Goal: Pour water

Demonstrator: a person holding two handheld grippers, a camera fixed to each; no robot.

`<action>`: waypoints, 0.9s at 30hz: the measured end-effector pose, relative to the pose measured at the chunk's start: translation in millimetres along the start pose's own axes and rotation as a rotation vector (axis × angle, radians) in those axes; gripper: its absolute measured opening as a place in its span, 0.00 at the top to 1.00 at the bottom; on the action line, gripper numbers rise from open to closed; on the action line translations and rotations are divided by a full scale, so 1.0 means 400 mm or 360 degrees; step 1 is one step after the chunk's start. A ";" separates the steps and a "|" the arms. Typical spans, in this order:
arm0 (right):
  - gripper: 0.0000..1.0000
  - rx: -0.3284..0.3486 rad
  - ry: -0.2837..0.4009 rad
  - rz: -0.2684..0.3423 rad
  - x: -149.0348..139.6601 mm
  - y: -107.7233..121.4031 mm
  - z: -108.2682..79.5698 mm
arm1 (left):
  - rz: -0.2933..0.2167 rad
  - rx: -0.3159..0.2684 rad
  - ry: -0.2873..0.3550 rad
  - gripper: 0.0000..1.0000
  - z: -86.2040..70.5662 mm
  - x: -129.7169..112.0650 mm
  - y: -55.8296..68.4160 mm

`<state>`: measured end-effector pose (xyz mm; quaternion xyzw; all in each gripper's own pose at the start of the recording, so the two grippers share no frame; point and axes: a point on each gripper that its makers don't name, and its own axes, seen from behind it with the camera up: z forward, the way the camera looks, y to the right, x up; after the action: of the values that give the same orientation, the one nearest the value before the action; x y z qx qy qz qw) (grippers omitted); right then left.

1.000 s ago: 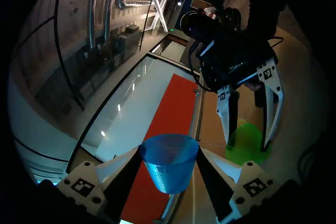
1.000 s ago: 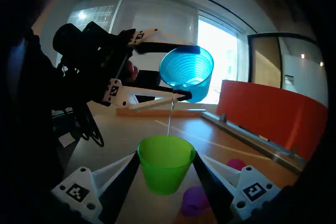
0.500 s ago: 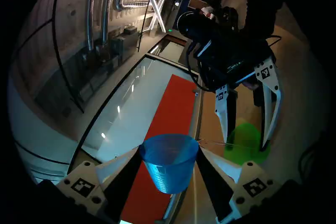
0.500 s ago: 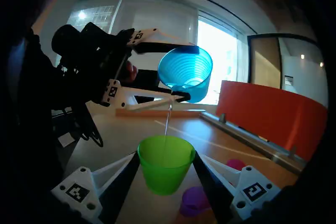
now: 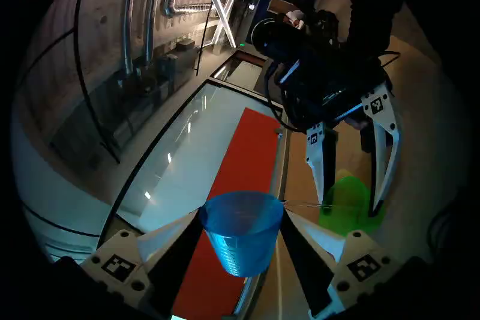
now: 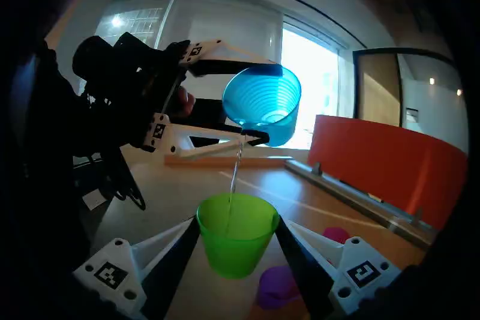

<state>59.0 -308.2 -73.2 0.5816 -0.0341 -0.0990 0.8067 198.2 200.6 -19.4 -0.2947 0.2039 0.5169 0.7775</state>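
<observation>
Right gripper view: left tool (image 6: 261,102) clamps the blue cup (image 6: 270,93), tipped lip-down directly above the green cup (image 6: 236,242). Right tool (image 6: 237,223) grips that one just over the worktop (image 6: 180,197). Thin water stream (image 6: 233,177) lands inside, left of centre. Further tilt needs lip over mouth.

Tilted blue cup (image 6: 262,104), thin water stream (image 6: 234,176), upright green cup (image 6: 237,233)

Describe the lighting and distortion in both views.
Right gripper view: the window blows out white, so the hand is backlit and dark, while the blue cup and green cup glow. Left gripper view: dim overall, small glints on the glass pane, pipes bowed by the fisheye.
</observation>
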 end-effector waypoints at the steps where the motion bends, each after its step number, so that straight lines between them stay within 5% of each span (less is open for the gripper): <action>1: 0.09 0.0000 0.0000 0.0000 0.000 0.000 0.000 | 0.0001 -0.0001 0.0001 0.14 0.000 0.000 0.001; 27: 0.09 0.0001 0.0002 -0.0009 0.001 0.002 0.006 | 0.0026 -0.0012 0.0015 0.14 -0.005 0.001 0.008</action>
<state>59.1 -310.4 -71.8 0.5819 -0.0322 -0.1008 0.8063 195.3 200.6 -21.7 -0.2983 0.2080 0.5227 0.7711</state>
